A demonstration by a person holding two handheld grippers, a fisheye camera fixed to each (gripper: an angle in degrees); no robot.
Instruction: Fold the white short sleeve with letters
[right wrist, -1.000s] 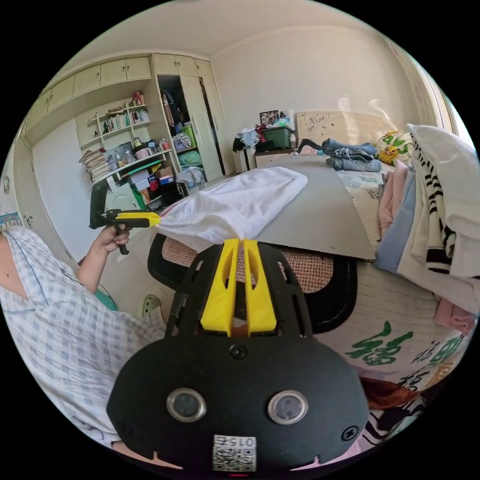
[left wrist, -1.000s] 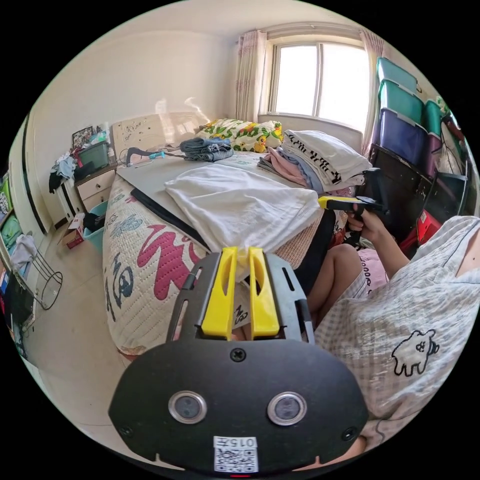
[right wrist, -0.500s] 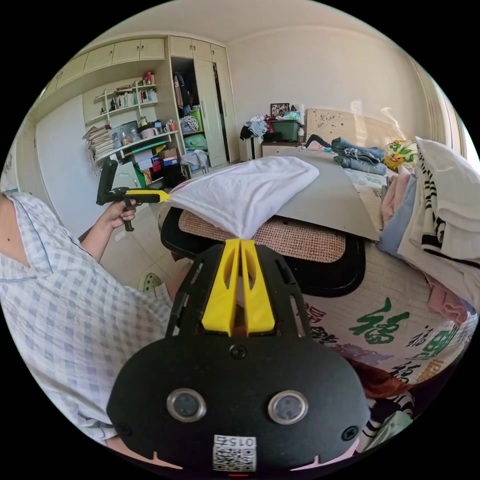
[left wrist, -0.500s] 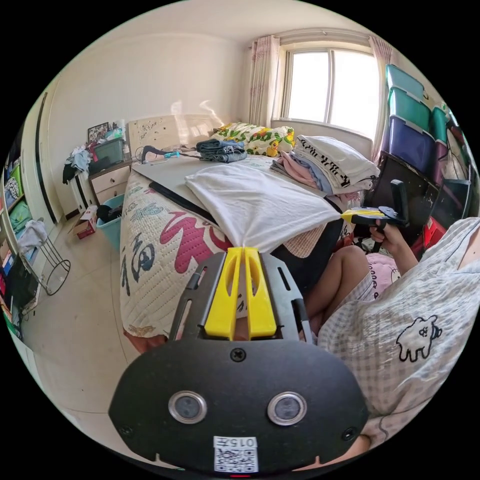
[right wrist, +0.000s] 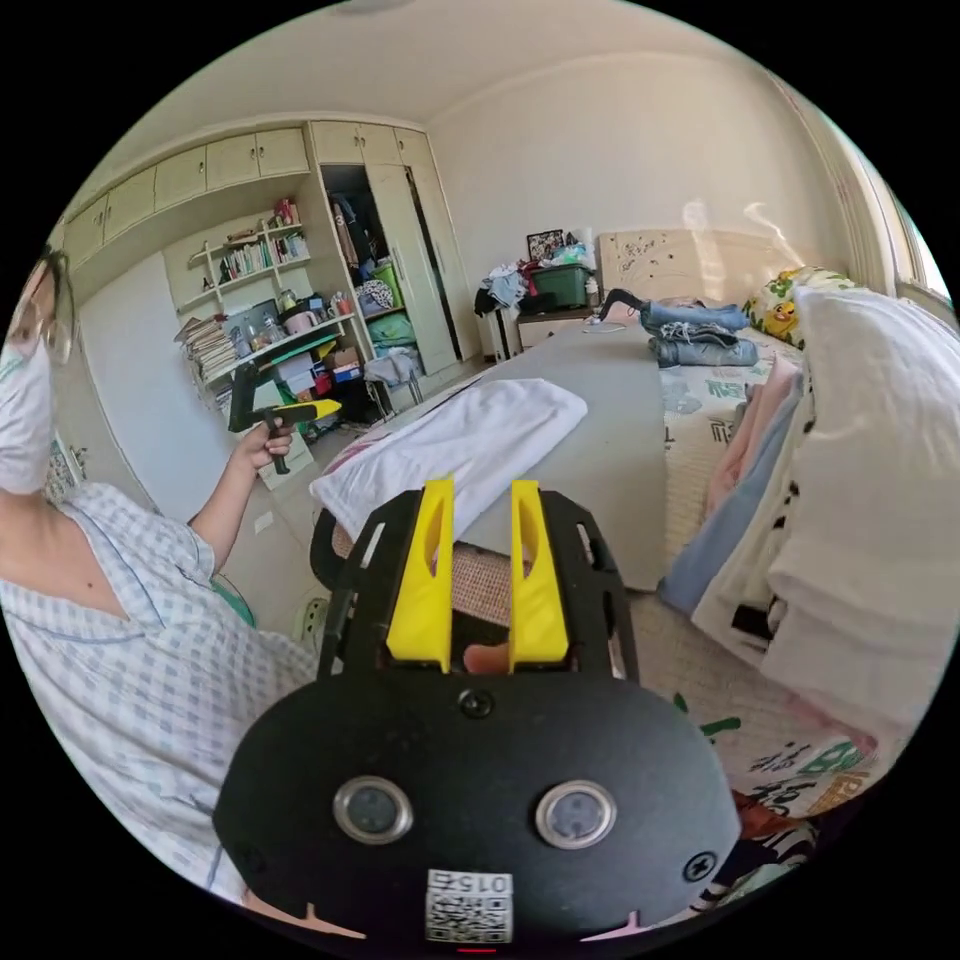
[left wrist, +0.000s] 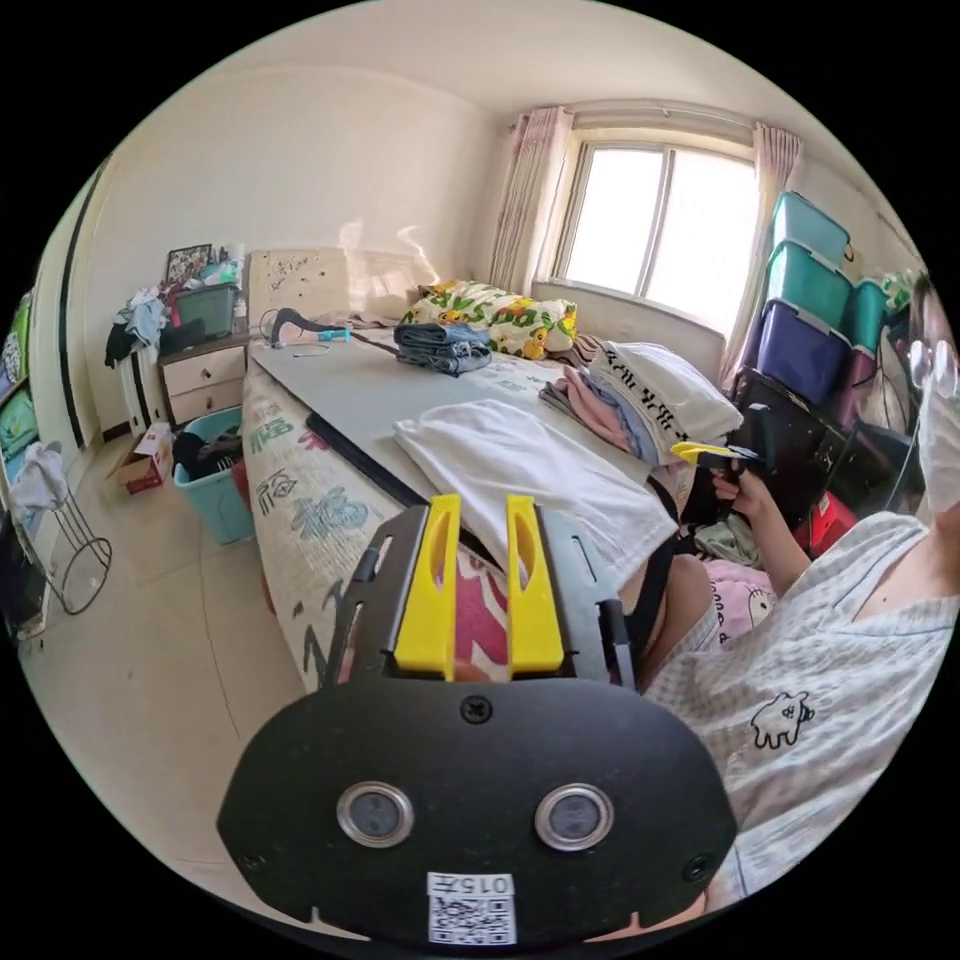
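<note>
White short sleeve (left wrist: 530, 470), folded, lies on the near end of a grey board (left wrist: 350, 375) atop the bed (left wrist: 300, 500). Left gripper (left wrist: 478, 580) and right gripper (right wrist: 478, 570) are held off it, fingers released and empty. Stacked clothes (left wrist: 650, 395) sit beside the board.

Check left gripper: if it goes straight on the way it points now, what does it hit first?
Most likely the folded white shirt lying on the grey board. The left gripper has open jaws aimed at the shirt's near edge, though depth is unclear and it could pass just over.
</note>
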